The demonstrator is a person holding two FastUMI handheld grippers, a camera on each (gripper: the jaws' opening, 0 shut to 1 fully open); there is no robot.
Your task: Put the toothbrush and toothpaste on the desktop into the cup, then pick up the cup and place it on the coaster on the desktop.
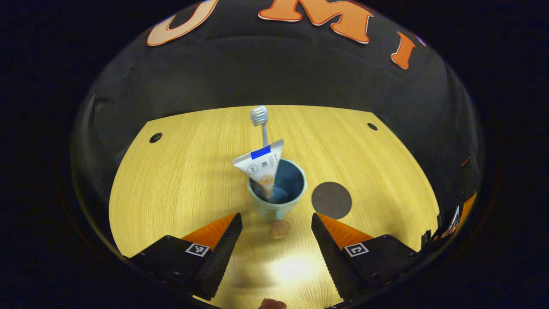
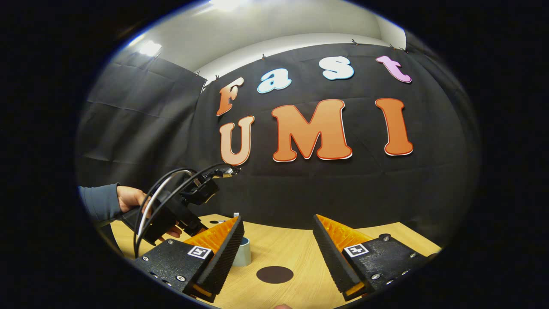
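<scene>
Black cloth wall [image 2: 343, 189], wooden desktop [image 1: 180, 180]

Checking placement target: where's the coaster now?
In the left gripper view, the coaster lies flat on the desk, just right of the cup, apart from it.

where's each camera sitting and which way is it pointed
left gripper view: rides the left gripper, angled down at the desktop; sees the cup holding toothbrush and toothpaste, the coaster beside it; own fingers open at the bottom.
right gripper view: rides the right gripper, low over the desktop, facing the booth wall; own open fingers at the bottom, plus the person's hand holding the other gripper.
shared: cup, coaster, desktop.
</scene>
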